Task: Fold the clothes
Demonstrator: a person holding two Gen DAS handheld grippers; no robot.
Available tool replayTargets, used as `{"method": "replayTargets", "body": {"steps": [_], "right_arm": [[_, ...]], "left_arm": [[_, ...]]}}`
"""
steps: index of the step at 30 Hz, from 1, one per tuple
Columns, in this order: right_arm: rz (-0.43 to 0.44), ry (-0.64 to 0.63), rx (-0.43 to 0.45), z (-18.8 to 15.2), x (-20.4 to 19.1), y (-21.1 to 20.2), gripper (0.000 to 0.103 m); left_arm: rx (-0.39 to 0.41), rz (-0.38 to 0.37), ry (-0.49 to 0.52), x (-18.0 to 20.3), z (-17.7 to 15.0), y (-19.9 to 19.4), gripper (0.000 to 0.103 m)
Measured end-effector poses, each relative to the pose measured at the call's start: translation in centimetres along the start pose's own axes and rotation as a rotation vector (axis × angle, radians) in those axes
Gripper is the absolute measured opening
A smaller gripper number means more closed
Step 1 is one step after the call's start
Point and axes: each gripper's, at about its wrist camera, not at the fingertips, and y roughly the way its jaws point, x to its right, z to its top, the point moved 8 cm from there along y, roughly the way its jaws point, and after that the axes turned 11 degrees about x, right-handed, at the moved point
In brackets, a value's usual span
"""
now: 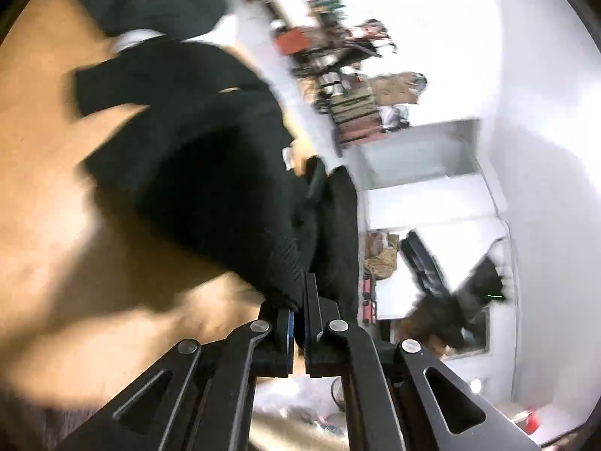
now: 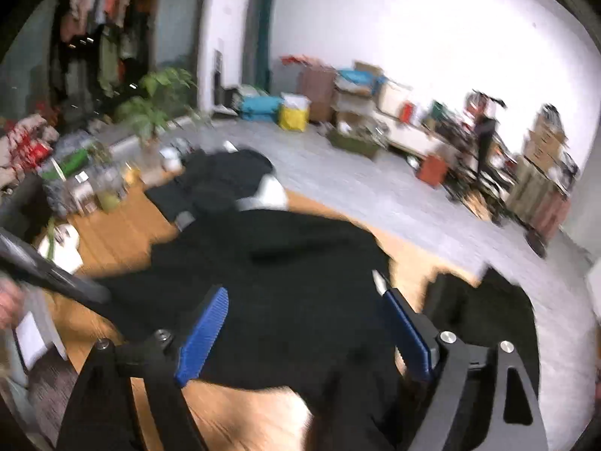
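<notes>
Status: folding in progress, not done. Black garment (image 2: 270, 282) lies spread and rumpled on wooden tabletop (image 2: 112, 233); no neat fold visible. More dark clothes (image 2: 225, 176) heaped at far end, looks unfolded.

Left claw (image 1: 298, 312): jaws together, clamped on garment edge, cloth lifted and draped off the pinch. Right claw (image 2: 304, 323): jaws wide apart over garment, nothing between the pads.

Edges: garment's right side sits near tabletop's right edge; a dark piece (image 2: 480, 319) appears to hang past it, so slip-off risk. Left of tabletop crowded w/ plant (image 2: 157, 101), jars, papers. Near side bare wood, best room for laying the fold. Frames blurred; detail limited.
</notes>
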Motion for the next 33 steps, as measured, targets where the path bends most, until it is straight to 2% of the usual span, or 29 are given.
{"method": "replayTargets", "body": {"steps": [4,6,8,10,12,14,15,16,17,18,19,21,22,25,27,29,30,31,32,33], "right_arm": [[-0.015,0.136,-0.204,-9.0,2.8,2.5,0.084],[-0.022,0.2,-0.309,-13.4,3.6,4.1,0.082],[-0.031,0.233,-0.402,-16.9,3.9,5.3,0.075],[0.005,0.26,-0.478,-20.0,2.8,6.1,0.071],[0.028,0.269,-0.471,-20.9,1.9,6.7,0.072],[-0.008,0.193,-0.464,-21.5,1.3,7.5,0.068],[-0.027,0.157,-0.464,-21.7,1.0,7.9,0.042],[-0.012,0.175,-0.481,-22.0,0.7,8.0,0.021],[0.002,0.194,-0.495,-22.1,0.6,8.0,0.018],[0.012,0.22,-0.49,-21.6,1.0,7.4,0.01],[0.021,0.244,-0.48,-21.1,1.5,6.6,0.009],[0.004,0.264,-0.419,-19.7,3.5,3.6,0.008],[-0.016,0.27,-0.412,-19.5,4.5,2.1,0.008],[-0.065,0.313,-0.421,-20.5,6.9,-3.4,0.008],[-0.099,0.341,-0.482,-23.0,7.4,-6.0,0.009],[-0.145,0.339,-0.57,-26.0,7.3,-6.8,0.016],[-0.173,0.318,-0.63,-27.6,7.1,-6.8,0.029],[-0.2,0.298,-0.682,-28.9,7.0,-6.9,0.048],[-0.221,0.288,-0.69,-28.9,7.2,-6.9,0.053],[-0.231,0.275,-0.674,-28.0,7.4,-7.1,0.057]], "left_arm": [[-0.021,0.157,-0.099,-6.7,-4.4,-3.5,0.003],[-0.03,0.237,-0.141,-9.7,-6.0,-3.6,0.003],[-0.042,0.298,-0.174,-11.9,-7.4,-3.2,0.003],[-0.038,0.339,-0.169,-12.8,-8.0,-2.6,0.003],[-0.031,0.354,-0.15,-12.8,-7.6,-2.1,0.003],[-0.029,0.377,-0.115,-12.3,-7.3,-1.8,0.003],[-0.03,0.384,-0.101,-12.1,-7.1,-1.8,0.003],[-0.028,0.377,-0.097,-11.8,-7.0,-1.8,0.003],[-0.023,0.361,-0.097,-11.4,-6.4,-2.1,0.003],[-0.017,0.336,-0.098,-11.2,-6.3,-2.5,0.003],[-0.011,0.307,-0.099,-11.1,-6.3,-3.0,0.003],[-0.026,0.26,-0.106,-10.7,-6.8,-3.2,0.003],[-0.043,0.237,-0.108,-10.5,-7.3,-3.2,0.003],[-0.122,0.233,-0.079,-10.3,-9.6,-1.9,0.003],[-0.194,0.283,-0.055,-10.7,-11.5,-0.6,0.003],[-0.289,0.37,-0.037,-11.5,-13.3,0.8,0.004],[-0.334,0.416,-0.033,-12.0,-13.9,1.2,0.005],[-0.35,0.43,-0.043,-12.0,-14.0,1.2,0.005],[-0.353,0.438,-0.048,-11.9,-13.7,0.9,0.014],[-0.319,0.456,-0.036,-11.4,-12.5,0.0,0.032]]}}
